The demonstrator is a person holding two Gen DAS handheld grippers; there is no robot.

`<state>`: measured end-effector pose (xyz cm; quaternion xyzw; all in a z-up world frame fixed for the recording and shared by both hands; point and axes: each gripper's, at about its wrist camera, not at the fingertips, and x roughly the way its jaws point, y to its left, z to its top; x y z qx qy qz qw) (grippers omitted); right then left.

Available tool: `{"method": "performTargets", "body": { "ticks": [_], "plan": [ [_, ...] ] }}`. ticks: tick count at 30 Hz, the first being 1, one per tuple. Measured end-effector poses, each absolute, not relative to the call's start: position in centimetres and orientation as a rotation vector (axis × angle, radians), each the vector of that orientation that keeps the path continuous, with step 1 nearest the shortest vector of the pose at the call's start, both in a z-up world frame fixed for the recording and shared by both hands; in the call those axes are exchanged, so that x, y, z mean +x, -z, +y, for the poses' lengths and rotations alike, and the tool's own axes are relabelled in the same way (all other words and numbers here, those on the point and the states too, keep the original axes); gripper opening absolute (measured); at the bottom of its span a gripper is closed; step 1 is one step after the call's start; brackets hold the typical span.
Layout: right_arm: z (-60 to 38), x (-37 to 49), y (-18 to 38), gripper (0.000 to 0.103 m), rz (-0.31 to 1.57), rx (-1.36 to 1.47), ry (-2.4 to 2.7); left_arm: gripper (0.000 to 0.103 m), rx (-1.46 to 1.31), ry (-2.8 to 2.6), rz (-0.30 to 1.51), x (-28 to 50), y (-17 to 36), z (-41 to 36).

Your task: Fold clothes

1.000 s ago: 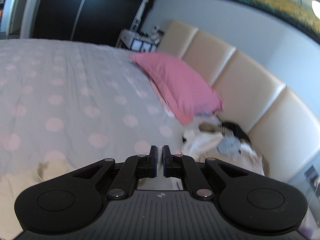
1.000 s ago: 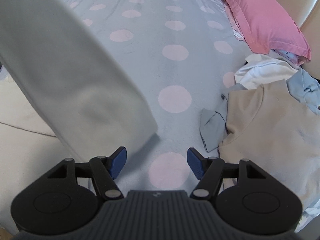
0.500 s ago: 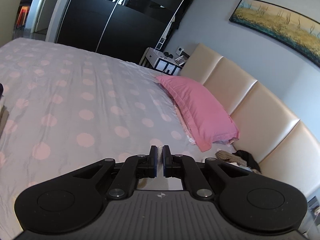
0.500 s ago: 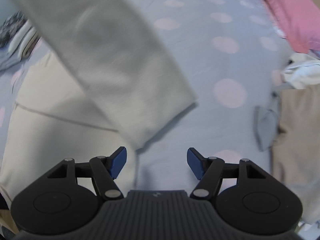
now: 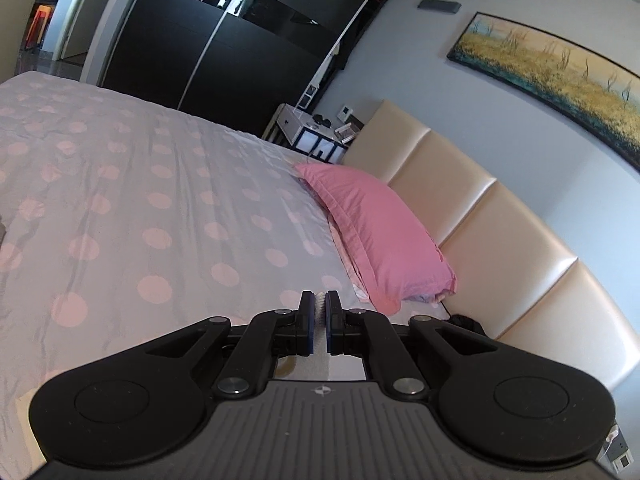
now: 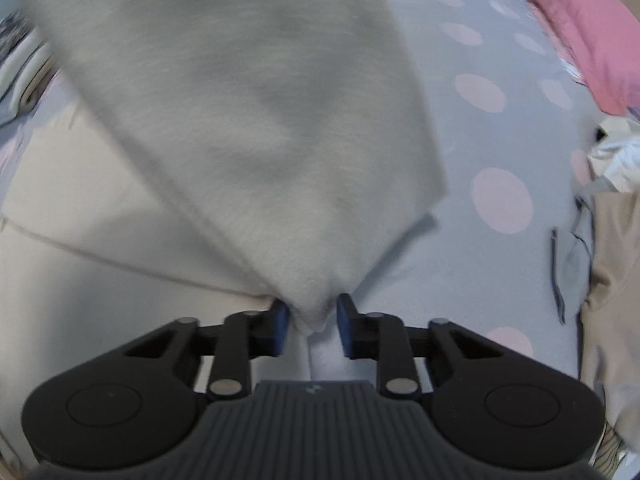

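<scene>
While the left gripper is held above the bed, its blue pads are pressed nearly together with a thin strip of pale fabric pinched between them. Beyond it, toward one o'clock in the left wrist view, a pink pillow leans at the cream padded headboard. The dotted bedspread runs from nine to twelve o'clock, with a black wardrobe past its far edge and a painting on the wall at two o'clock.

In the right wrist view, the right gripper has its jaws partly apart, and the lowest corner of a hanging cream garment dips into the gap between them. The pads flank this corner on both sides; whether they press it I cannot tell. The cloth fans upward from that corner, filling the view from ten to one o'clock, motion-blurred. More cream cloth lies flat on the bed at nine o'clock. A heap of other clothes, beige, white and pale blue, sits at three o'clock, near the pillow's lower end.
</scene>
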<state>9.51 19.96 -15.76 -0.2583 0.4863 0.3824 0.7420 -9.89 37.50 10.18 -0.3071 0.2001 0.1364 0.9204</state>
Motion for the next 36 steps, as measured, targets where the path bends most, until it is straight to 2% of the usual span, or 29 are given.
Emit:
{"method": "performTargets", "body": {
  "ticks": [2, 7, 10, 12, 14, 16, 17, 26, 36],
  "plan": [
    [19.7, 10.1, 15.3, 0.021, 1.054, -0.537, -0.799, 0.003, -0.638, -0.288, 0.404, -10.4, -10.1, 38.1],
    [19.0, 11.7, 14.9, 0.023, 1.073, -0.462, -0.736, 0.003, -0.654, -0.329, 0.408, -11.6, -9.3, 39.8],
    [18.8, 12.1, 15.2, 0.034, 1.097, -0.438, -0.72, 0.003, -0.673, -0.357, 0.414, -12.4, -8.6, 41.0],
    [18.7, 12.4, 15.4, 0.036, 1.113, -0.421, -0.709, 0.003, -0.687, -0.371, 0.415, -13.0, -8.3, 41.7],
    [18.5, 12.6, 15.6, 0.032, 1.129, -0.405, -0.698, 0.003, -0.69, -0.38, 0.418, -13.6, -8.0, 42.3],
    [18.4, 12.8, 15.7, 0.02, 1.145, -0.389, -0.687, 0.003, -0.686, -0.392, 0.432, -14.0, -7.5, 42.7],
    [18.3, 13.0, 15.8, 0.018, 1.153, -0.381, -0.681, 0.003, -0.689, -0.397, 0.441, -14.3, -7.1, 43.0],
    [17.0, 14.6, 17.0, 0.019, 1.264, -0.265, -0.632, 0.003, -0.725, -0.473, 0.541, -16.9, -1.4, 45.3],
    [17.3, 13.4, 17.6, 0.019, 1.269, -0.334, -0.668, 0.003, -0.794, -0.627, 0.793, -21.2, 9.9, 48.9]
  ]
}}
